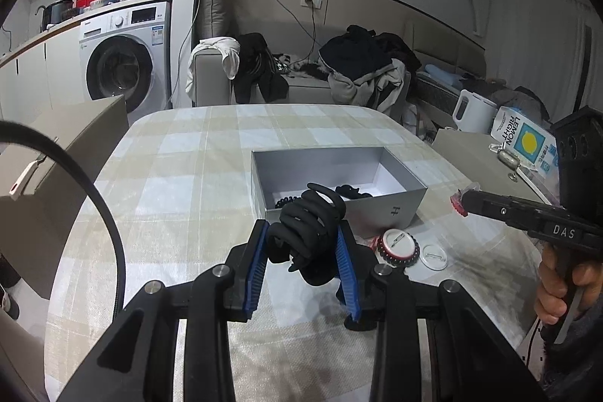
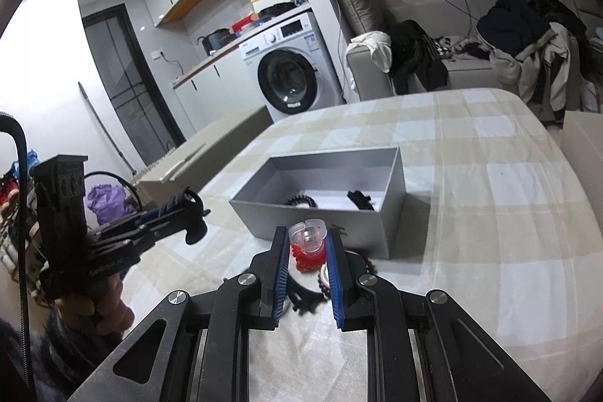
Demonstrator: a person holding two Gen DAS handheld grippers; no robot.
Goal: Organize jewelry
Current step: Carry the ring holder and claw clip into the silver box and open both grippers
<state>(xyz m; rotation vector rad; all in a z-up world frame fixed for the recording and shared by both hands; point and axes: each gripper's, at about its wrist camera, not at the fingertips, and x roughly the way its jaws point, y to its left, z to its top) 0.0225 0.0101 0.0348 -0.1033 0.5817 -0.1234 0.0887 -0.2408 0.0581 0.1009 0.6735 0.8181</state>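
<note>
- A table (image 1: 181, 183) covered with a pale checked cloth is seen in both views, with a sofa (image 1: 301, 81) heaped with clothes and a washing machine (image 1: 124, 59) behind it.
- An open grey box (image 1: 339, 187) is set on the cloth near the table's middle; a black beaded bracelet (image 2: 300, 201) and another small dark piece (image 2: 360, 199) are seen lying on its white floor.
- The left gripper (image 1: 303, 243) is held above the cloth just in front of the box's near wall, its blue pads clamped on a black claw hair clip (image 1: 307, 232).
- The clip is raised off the table, its upper teeth reaching over the near edge of the box.
- The right gripper (image 2: 308, 247) is held near the right front corner of the box, its pads closed on a red beaded item with a clear plastic tag (image 2: 307, 243); what kind of jewelry it is cannot be made out.
- A bracelet of dark and red beads wound on a white round card (image 1: 399, 245) is seen on the cloth just in front of the box.
- A clear round disc (image 1: 433, 255) is laid just beside that card, on its right.
</note>
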